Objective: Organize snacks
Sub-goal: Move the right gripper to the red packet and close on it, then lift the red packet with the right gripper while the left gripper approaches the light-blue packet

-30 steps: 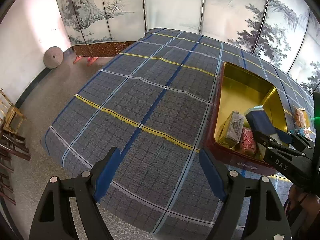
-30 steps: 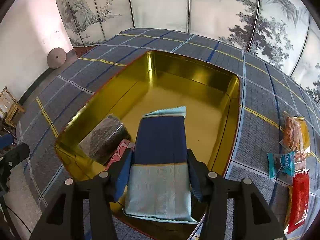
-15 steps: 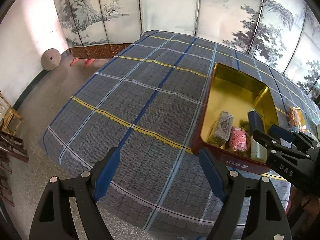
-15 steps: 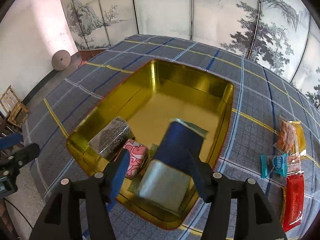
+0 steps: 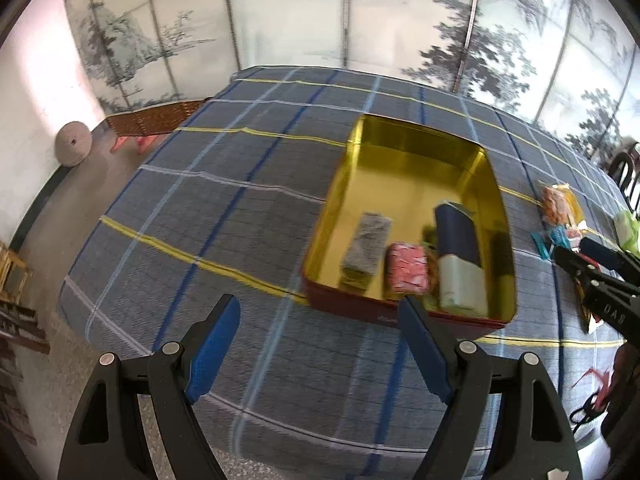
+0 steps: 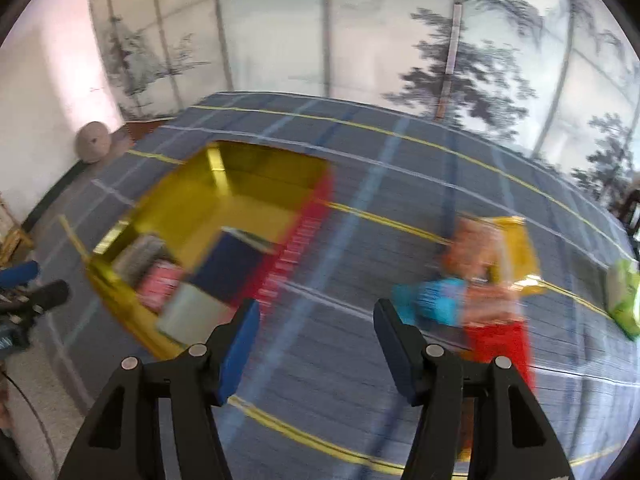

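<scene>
The left tongs (image 5: 320, 344) hung above the near part of the desk (image 5: 224, 216), which was covered by a blue-grey checked cloth with yellow and white lines. Their blue pads stood wide apart with only cloth showing between them, so they were released and grasped nothing.

Just beyond their right pad sat the tin (image 5: 416, 184), gold inside and red outside. Its near end held a dark grey packet (image 5: 366, 248) on the left, a pink packet (image 5: 406, 270) beside it, and a navy and pale green packet (image 5: 458, 256) on the right, leaning lengthwise along the tin's right wall. The far half of the tin showed bare gold floor.

To the right of the tin, on the cloth, lay the loose snacks: an orange packet (image 5: 558, 204) farther off, a small teal packet (image 5: 550, 238) nearer, and a light green packet (image 5: 628, 228) at the edge of the view. The right tongs (image 5: 580, 258) reached in from the right edge there, over those snacks.

The right wrist view was heavily blurred. The right tongs (image 6: 316, 328) were likewise released, their pads apart and nothing between them but cloth. The tin (image 6: 192, 208) lay to the left of them and the snacks to the right: the teal packet (image 6: 434, 304) just beyond the right pad, the orange packet (image 6: 492, 252) behind it, a red packet (image 6: 500, 344) nearer, and the light green packet (image 6: 622, 296) far right. The left tongs (image 6: 28, 284) showed at the left edge.
</scene>
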{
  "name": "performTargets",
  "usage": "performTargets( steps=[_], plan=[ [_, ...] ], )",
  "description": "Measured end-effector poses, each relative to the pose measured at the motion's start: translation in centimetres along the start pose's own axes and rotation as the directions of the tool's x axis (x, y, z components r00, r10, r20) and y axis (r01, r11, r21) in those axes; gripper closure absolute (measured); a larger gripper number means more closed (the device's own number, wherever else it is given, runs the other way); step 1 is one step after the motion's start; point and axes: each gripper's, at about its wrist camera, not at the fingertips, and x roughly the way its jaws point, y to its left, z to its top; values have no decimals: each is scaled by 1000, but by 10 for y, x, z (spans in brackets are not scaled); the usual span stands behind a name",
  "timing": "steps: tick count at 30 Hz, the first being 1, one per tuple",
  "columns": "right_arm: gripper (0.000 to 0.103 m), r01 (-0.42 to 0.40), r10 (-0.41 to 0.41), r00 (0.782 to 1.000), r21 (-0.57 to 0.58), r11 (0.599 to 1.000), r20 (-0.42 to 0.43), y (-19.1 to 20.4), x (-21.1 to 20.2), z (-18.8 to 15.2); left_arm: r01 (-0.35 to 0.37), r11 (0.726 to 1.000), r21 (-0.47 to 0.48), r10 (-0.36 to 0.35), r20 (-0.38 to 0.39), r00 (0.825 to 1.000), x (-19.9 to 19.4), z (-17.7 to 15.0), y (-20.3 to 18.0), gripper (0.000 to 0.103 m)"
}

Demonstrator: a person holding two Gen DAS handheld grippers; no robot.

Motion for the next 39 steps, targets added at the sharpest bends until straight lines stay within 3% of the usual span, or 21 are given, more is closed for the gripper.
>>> performTargets(
  steps=[7, 12, 31, 39],
  plan=[
    [42, 117, -113, 992, 93, 989, -52, -83, 2, -23, 33, 998, 62, -33, -5, 999, 1, 2, -34, 25],
    [42, 122, -113, 990, 114, 986, -84, -111, 8, -35, 56, 992, 111, -55, -12, 998, 3, 3, -61, 25],
    [43, 88, -83, 991, 49, 995, -107, -111, 29, -43, 122, 960, 252, -109, -67, 992, 26, 0, -150, 24],
    [59, 81, -77, 993, 54, 995, -85, -113, 26, -46, 139, 949, 282, -120, -85, 989, 35, -3, -171, 24]
  ],
)
